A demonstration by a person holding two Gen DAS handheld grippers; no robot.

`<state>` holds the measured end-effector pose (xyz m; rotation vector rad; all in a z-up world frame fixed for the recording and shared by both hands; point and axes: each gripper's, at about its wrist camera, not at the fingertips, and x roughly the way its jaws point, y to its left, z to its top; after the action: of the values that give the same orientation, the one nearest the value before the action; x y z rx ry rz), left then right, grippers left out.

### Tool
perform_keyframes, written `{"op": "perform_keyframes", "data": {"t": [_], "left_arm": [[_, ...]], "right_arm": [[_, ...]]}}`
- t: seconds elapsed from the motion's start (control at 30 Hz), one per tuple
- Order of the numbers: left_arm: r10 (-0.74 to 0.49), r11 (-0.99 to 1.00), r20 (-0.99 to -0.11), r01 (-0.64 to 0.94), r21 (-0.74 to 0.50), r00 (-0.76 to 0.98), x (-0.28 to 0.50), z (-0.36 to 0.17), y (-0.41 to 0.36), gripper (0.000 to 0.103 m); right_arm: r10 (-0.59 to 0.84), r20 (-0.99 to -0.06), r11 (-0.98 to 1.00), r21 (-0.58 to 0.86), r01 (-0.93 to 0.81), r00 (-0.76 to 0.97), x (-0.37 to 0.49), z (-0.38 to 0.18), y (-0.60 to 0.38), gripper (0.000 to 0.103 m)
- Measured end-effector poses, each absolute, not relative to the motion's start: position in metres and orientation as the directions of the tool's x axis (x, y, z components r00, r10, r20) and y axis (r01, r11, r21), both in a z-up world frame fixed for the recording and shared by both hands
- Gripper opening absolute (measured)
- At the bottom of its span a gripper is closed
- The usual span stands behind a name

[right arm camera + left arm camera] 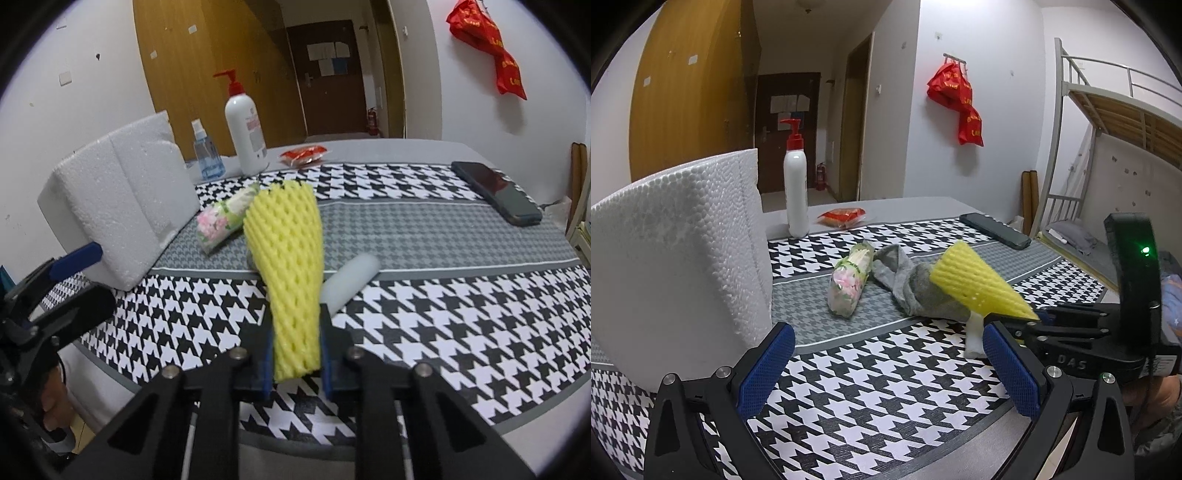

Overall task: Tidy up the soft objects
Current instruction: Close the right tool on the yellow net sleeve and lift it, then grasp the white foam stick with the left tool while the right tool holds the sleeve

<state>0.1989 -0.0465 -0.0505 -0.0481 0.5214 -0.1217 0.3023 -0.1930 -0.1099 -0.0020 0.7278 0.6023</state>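
Note:
My right gripper (295, 343) is shut on the lower end of a yellow foam net sleeve (288, 258), which stands up tilted above the houndstooth tablecloth (443, 295). The left wrist view shows the same yellow sleeve (975, 284) sticking out of the right gripper (1034, 317). A white foam tube (349, 282) lies just right of it. Behind the sleeve lie a grey sock (912, 284) and a floral tissue pack (849, 280). My left gripper (886, 332) is open over the cloth, holding nothing, beside a white styrofoam block (676, 258).
A white pump bottle (247, 136), a blue spray bottle (207, 155) and a red packet (304, 153) stand at the table's far edge. A dark phone (498, 192) lies at the far right. A metal bunk bed (1108, 110) stands beyond the table.

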Motion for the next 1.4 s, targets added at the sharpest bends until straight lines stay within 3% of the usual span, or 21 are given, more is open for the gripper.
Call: {"op": "perform_keyframes", "data": {"t": [0.87, 1.4], "left_arm": [[-0.239, 0.968, -0.516, 0.242, -0.063, 0.823, 0.207, -0.049, -0.088, 0.102], [-0.296, 0.944, -0.636, 0.322, -0.078, 0.713, 0.247, -0.072, -0.126, 0.102]], "right_arm": [[0.442, -0.594, 0.893, 0.223, -0.39, 0.672, 0.274, -0.098, -0.251, 0.023], [0.388, -0.587, 0.922, 0.252, -0.294, 0.71, 0.263, -0.105, -0.29, 0.023]]}}
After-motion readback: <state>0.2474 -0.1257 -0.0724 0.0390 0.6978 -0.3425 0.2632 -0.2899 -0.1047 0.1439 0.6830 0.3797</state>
